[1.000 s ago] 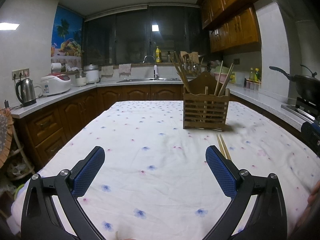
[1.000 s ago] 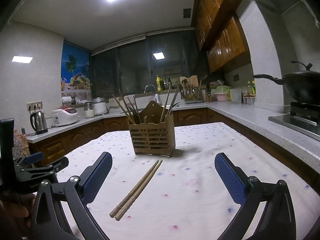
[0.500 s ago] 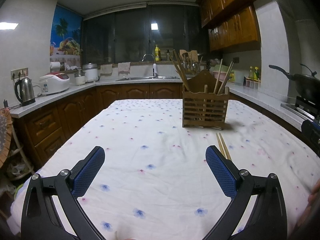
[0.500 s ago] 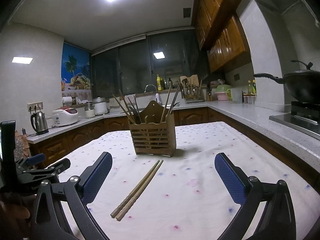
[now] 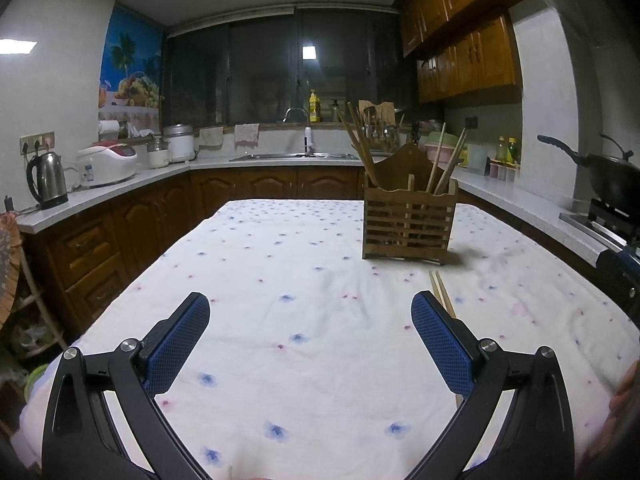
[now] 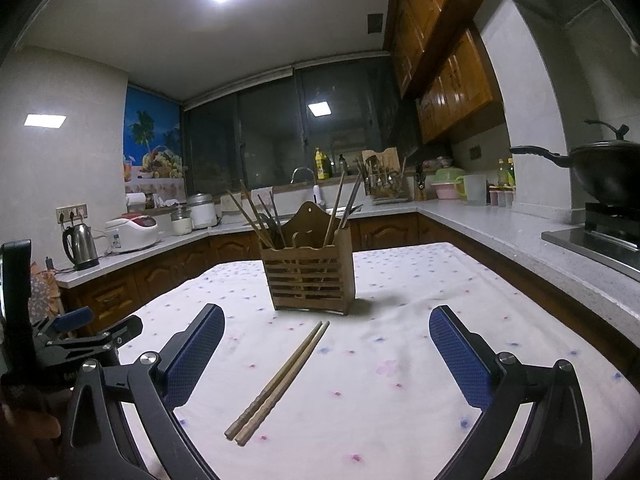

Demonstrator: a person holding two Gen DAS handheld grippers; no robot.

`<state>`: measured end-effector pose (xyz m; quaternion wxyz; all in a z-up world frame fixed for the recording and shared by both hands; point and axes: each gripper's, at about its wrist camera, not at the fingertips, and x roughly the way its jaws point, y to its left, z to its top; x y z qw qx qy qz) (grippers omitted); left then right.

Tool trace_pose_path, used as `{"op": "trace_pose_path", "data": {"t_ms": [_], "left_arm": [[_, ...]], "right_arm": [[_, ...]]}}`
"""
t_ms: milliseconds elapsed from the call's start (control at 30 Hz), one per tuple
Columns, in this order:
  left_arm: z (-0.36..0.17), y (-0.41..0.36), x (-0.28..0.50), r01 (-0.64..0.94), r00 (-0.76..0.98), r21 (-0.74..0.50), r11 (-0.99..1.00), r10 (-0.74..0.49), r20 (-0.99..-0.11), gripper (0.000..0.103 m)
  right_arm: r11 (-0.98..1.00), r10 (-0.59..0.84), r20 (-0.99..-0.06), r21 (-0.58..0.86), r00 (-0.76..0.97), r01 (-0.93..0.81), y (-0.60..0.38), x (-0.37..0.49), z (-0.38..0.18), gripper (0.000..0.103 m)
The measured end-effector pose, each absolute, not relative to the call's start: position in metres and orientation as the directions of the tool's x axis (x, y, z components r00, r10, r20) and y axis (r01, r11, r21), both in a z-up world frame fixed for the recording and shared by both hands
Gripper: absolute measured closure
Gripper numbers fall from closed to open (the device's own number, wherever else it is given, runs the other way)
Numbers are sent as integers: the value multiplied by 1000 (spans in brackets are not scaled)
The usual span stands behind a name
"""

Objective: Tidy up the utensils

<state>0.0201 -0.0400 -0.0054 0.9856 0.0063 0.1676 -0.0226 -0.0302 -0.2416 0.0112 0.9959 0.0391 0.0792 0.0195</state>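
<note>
both grippers' jaws gape empty; the right gripper (image 6: 326, 340) could scatter the paired chopsticks (image 6: 280, 380) or nudge the holder (image 6: 310, 276).

Left gripper (image 5: 310, 304), right gripper (image 6: 326, 316): jaws wide apart, empty.

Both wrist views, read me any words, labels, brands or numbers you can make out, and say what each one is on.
No text reads clearly in either view.
Left gripper: white lettering on its black body, cut off and too blurred to read.
Rice cooker: a small front label, too small to read.
Yellow bottle on the window ledge: label illegible.
Fruit poster: picture only, no readable words.
</note>
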Motion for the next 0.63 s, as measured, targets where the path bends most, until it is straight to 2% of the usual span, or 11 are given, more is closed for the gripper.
{"op": "trace_pose_path", "data": {"t_ms": [633], "left_arm": [[9, -37, 30, 80, 933, -8, 997, -77, -351, 0]], "right_arm": [[994, 49, -215, 107, 975, -26, -249, -12, 14, 0]]}}
